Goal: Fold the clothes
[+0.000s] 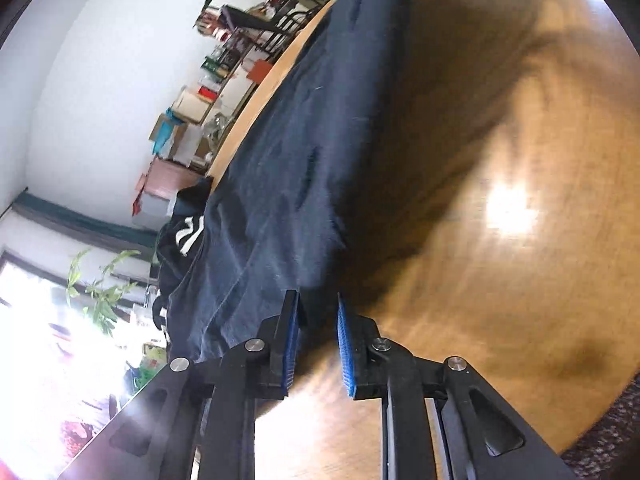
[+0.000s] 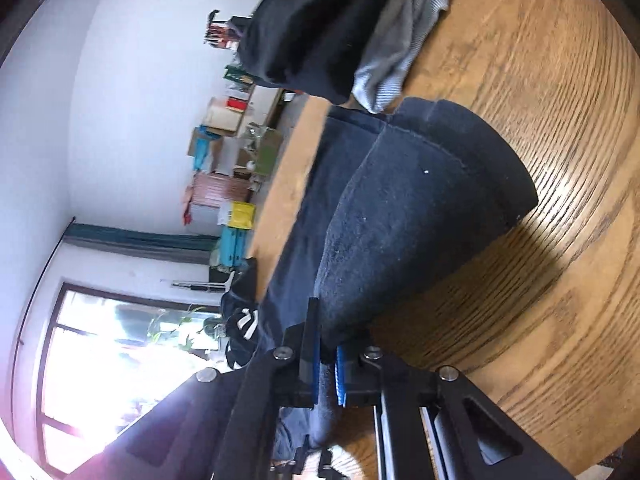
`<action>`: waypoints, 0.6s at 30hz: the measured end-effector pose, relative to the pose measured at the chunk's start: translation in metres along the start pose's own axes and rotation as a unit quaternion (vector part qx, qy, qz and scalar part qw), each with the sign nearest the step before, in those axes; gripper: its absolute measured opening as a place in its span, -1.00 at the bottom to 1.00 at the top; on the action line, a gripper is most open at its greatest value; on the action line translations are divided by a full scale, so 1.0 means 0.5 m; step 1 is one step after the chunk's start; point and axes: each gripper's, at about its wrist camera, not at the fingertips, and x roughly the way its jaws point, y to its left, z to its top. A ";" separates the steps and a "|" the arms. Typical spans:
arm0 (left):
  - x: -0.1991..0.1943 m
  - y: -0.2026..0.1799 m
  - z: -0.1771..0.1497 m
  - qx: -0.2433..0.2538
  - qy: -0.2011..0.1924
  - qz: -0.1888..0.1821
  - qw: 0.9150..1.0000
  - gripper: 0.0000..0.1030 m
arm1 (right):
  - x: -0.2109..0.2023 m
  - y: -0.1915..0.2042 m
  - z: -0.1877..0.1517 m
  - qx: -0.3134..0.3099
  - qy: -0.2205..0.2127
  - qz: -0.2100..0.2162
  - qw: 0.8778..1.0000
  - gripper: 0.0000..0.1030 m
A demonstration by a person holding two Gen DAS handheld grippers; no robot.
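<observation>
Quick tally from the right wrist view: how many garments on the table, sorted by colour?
Navy, held in the right gripper: 1, the navy garment
Black: 1, the black garment at the far end
Grey: 1, the grey knit beside it
Black with white stripes: 1, the striped garment over the table edge
Total: 4

Bare wooden tabletop [image 2: 560,160] right of navy garment [image 2: 400,208]; clothes pile [image 2: 320,28] blocks far end.

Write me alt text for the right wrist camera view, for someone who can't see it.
The right gripper is shut on a fold of a dark navy garment, which rises off a round wooden table. Behind it on the table lie a black garment and a grey knit; a bright window and cluttered boxes fill the left side.
</observation>
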 end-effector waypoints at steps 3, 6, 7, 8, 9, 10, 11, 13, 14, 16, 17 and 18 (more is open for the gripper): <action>-0.018 -0.015 0.000 0.005 -0.010 0.008 1.000 -0.31 | -0.025 0.001 -0.005 -0.004 -0.005 0.002 1.000 -0.87; -0.033 -0.022 0.005 -0.003 -0.020 0.019 1.000 0.00 | -0.038 -0.008 -0.009 0.008 -0.005 0.001 1.000 -0.87; -0.042 -0.022 0.009 -0.009 -0.029 0.017 0.999 0.09 | -0.042 -0.010 -0.010 0.010 -0.003 0.004 1.000 -0.88; -0.050 -0.023 0.011 -0.013 -0.039 0.015 0.999 0.25 | -0.047 -0.009 -0.011 0.011 -0.002 0.004 1.000 -0.88; -0.055 -0.025 0.013 -0.015 -0.045 0.016 0.999 0.34 | -0.054 -0.007 -0.011 0.010 -0.001 0.005 1.000 -0.88; -0.060 -0.028 0.016 -0.016 -0.051 0.019 0.998 0.35 | -0.061 -0.006 -0.011 0.012 -0.002 0.009 1.000 -0.88; -0.061 -0.032 0.020 -0.016 -0.053 0.022 0.998 0.35 | -0.068 -0.005 -0.008 0.015 -0.003 0.014 1.000 -0.88; -0.062 -0.038 0.030 -0.019 -0.054 0.027 0.998 0.35 | -0.086 0.002 -0.002 0.014 -0.010 0.021 1.000 -0.88; -0.062 -0.040 0.034 -0.023 -0.055 0.028 0.998 0.35 | -0.098 0.008 0.003 0.009 -0.017 0.021 1.000 -0.88; -0.064 -0.044 0.040 -0.028 -0.055 0.034 0.998 0.35 | -0.119 0.014 0.009 0.004 -0.030 0.023 0.999 -0.88; -0.066 -0.046 0.042 -0.028 -0.054 0.038 0.997 0.35 | -0.128 0.016 0.010 0.003 -0.034 0.027 0.999 -0.88; -0.066 -0.047 0.043 -0.028 -0.054 0.043 0.997 0.35 | -0.136 0.016 0.011 0.002 -0.038 0.029 0.999 -0.88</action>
